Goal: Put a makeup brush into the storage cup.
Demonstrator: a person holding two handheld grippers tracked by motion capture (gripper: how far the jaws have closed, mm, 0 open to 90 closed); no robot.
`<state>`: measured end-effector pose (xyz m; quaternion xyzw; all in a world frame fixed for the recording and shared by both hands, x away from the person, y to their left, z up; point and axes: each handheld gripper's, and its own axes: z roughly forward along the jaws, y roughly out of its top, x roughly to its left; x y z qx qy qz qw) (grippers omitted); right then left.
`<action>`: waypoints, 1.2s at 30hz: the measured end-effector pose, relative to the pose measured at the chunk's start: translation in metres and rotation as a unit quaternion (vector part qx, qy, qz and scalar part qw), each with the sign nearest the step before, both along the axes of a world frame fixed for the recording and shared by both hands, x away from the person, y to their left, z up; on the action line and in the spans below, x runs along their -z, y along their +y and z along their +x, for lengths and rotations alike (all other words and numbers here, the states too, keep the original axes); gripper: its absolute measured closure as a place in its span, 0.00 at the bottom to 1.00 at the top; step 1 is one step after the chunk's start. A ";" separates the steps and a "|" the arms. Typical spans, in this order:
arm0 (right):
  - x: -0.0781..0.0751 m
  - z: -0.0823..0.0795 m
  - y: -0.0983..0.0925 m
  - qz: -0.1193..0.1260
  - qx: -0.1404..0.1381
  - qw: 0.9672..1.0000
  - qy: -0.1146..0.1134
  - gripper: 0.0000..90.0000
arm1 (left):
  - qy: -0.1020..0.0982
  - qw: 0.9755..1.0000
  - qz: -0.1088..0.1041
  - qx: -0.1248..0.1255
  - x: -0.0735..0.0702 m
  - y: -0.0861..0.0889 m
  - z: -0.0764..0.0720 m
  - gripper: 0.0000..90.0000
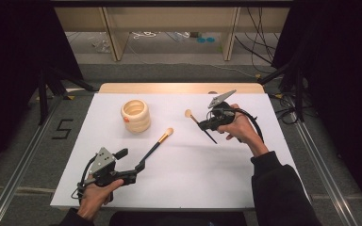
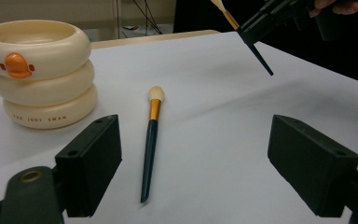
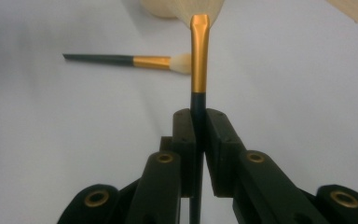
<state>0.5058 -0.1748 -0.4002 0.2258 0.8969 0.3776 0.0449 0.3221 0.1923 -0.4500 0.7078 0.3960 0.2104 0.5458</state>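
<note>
Brush one (image 3: 198,56), a makeup brush with a dark handle, gold ferrule and pale bristle head, is clamped in the right claw (image 1: 206,125). In the right gripper view both black jaws press flat against the dark handle, with the ferrule and bristles projecting beyond the jaw tips. In the high view this brush is held clear of the table (image 1: 193,174), bristle head up and to the left, handle tip pointing down and to the right. The person's right hand (image 1: 238,126) grips the tool body at the right side of the table.

Brush two (image 1: 156,145), of the same pattern, lies flat on the white table surface near the centre. Its bristle head points toward the far right; its handle tip lies near the left claw (image 1: 139,165). In the left gripper view the left claw's jaws stand wide apart and hold nothing; brush two (image 2: 150,144) lies on the table between and beyond them.

A cream holder (image 1: 135,116) made of three stacked rings with an orange duck-bill emblem stands upright left of centre, apart from both brushes.
</note>
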 end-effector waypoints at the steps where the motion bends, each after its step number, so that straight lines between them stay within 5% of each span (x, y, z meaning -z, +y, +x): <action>1: -0.001 -0.001 0.001 0.004 -0.003 1.000 -0.002 0.92 | 0.002 1.000 -0.002 0.000 0.000 0.000 0.000 0.19; 10: -0.010 -0.023 0.013 0.103 -0.022 0.994 -0.009 0.92 | 0.009 1.000 -0.017 0.014 0.001 -0.010 0.006 0.19; 16: -0.007 -0.045 0.025 0.144 -0.052 0.988 -0.006 0.92 | 0.012 0.999 -0.019 0.030 0.000 -0.023 0.008 0.19; 24: 0.003 -0.059 0.036 0.184 -0.063 0.981 0.005 0.92 | 0.028 0.998 -0.019 0.047 0.005 -0.043 0.015 0.19; 29: 0.008 -0.064 0.045 0.177 -0.070 0.982 0.012 0.92 | 0.030 0.998 -0.018 0.056 0.007 -0.052 0.020 0.19; 36: 0.010 -0.072 0.058 0.195 -0.078 0.978 0.003 0.92 | 0.026 0.997 -0.029 0.067 0.006 -0.064 0.021 0.24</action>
